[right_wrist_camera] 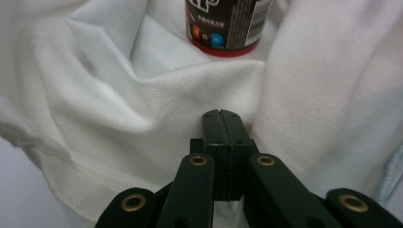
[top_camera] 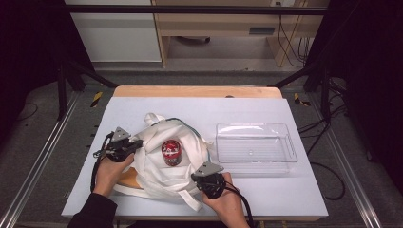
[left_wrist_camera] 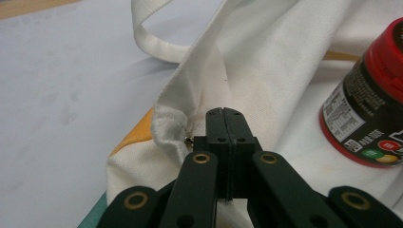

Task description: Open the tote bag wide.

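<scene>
Your bench [top_camera: 142, 107] carries a white cloth bag [top_camera: 157, 166] at lower centre, a clear tray [top_camera: 254, 142] to its right with open room between. The red-capped jar [top_camera: 171, 152] sits in the bag's mouth. Your left tool [top_camera: 133, 145] and right tool [top_camera: 205, 179] each look clenched on the bag's cloth, apparently holding it open. Next, probably free the jar; mind the near bench edge.

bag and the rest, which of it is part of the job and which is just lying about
In the job: bag, both grippers shut by its edges, left gripper, right gripper; jar on the bag.
Lying about: clear tray, cables on the floor.
</scene>
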`<state>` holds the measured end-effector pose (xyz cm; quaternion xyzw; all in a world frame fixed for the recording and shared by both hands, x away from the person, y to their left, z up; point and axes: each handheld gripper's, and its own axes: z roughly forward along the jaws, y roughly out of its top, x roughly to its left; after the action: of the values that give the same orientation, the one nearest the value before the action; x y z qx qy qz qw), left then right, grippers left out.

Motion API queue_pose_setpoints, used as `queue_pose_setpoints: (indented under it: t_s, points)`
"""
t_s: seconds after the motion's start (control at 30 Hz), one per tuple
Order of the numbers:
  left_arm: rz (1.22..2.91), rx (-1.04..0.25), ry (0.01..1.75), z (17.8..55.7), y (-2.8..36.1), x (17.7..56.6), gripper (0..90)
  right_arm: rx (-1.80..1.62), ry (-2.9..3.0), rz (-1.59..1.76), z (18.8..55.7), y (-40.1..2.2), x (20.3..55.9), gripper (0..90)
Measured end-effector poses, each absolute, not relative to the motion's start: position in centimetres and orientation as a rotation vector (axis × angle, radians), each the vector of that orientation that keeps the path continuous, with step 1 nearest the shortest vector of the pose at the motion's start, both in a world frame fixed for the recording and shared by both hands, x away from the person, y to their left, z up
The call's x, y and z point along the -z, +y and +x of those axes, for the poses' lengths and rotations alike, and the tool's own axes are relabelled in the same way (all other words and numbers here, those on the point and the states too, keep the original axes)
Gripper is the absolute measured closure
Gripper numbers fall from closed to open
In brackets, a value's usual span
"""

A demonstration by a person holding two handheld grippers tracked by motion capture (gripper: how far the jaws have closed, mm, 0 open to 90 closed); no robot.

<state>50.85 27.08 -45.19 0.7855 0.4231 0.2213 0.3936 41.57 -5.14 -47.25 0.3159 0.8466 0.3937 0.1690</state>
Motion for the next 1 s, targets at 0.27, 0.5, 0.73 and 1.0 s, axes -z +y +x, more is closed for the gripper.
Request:
queue_pose_setpoints:
  t_s: [0.27, 0.5, 0.73, 1.0]
  points:
    - [1.927, -0.618, 1.032, 49.7, 27.2, 42.7, 90.0, -1.230, 2.337, 0.886, 40.9, -5.5, 44.2, 90.0]
    - [1.883, -0.642, 1.039, 48.6, 27.8, 41.7, 90.0, -1.296, 2.290, 0.842, 41.2, -4.1, 41.1, 90.0]
    - [1.857, -0.712, 1.021, 46.9, 28.3, 41.4, 79.9, -1.333, 2.276, 0.815, 42.9, -1.1, 40.0, 74.2]
    - [1.799, -0.741, 1.076, 44.5, 30.0, 41.6, 51.8, -1.361, 2.231, 0.828, 45.1, 1.4, 40.5, 48.2]
